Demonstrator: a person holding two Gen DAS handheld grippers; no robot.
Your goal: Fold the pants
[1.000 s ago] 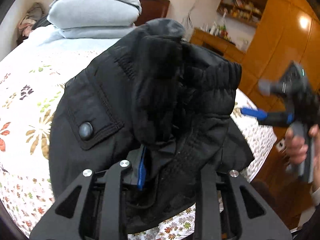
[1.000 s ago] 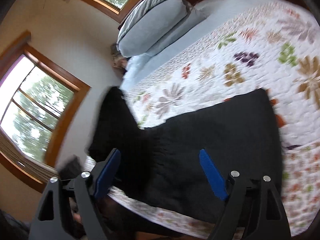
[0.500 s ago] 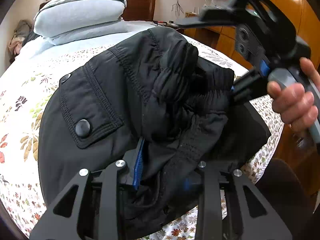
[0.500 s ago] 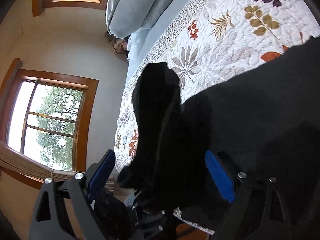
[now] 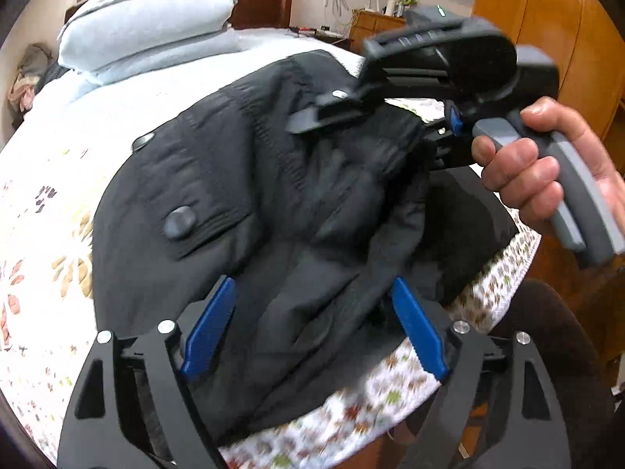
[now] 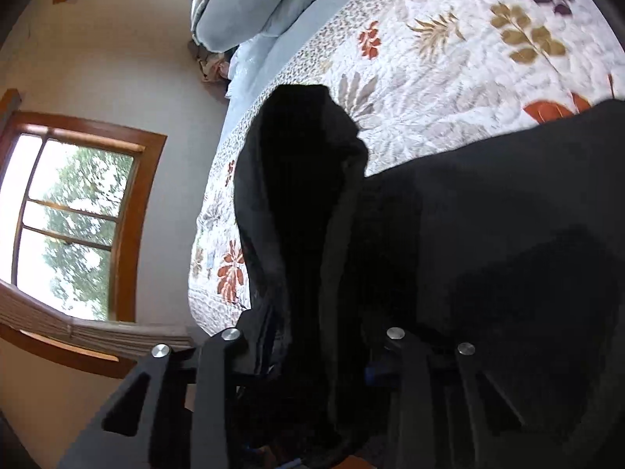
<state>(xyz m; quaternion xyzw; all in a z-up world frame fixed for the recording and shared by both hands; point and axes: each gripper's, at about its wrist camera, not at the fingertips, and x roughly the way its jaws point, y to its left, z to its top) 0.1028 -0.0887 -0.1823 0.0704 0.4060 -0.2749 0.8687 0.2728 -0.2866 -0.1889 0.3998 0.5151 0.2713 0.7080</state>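
1. Black padded fabric pants [image 5: 242, 179], with a flapped pocket and round snap button [image 5: 179, 222]: lying bunched across the near edge of the bed, filling the centre of the left wrist view. The elastic waistband is gathered into a raised ridge at centre right, held up off the quilt by the right-hand tool, presumably so the garment can be drawn over and folded.

2. Left gripper [image 5: 312, 328], black frame with blue-lined fingers [image 5: 209, 328]: bottom centre of its own view. The fingers have just been opening and now stand wide apart, released; pants cloth lies between them, but neither pad presses on it. Judged: this hand has given up its hold so the other can take over.

3. Right gripper [image 5: 425, 117], dark grey body with pale grey handle: upper right of the left wrist view, held in a person's hand [image 5: 523, 168]. Its fingers have just been closing and are clenched on the waistband bunch; in its own view a tall fold of black cloth [image 6: 304, 211] rises from between the finger bases at bottom centre.

4. White quilted bedspread with a leaf-and-flower print [image 5: 43, 242]: covers the bed under the pants and serves as the folding surface.

5. Pale blue pillows [image 5: 148, 11], stacked: upper left, well apart from the pants.

6. Wood-framed window [image 6: 78, 215]: left edge of the right wrist view.
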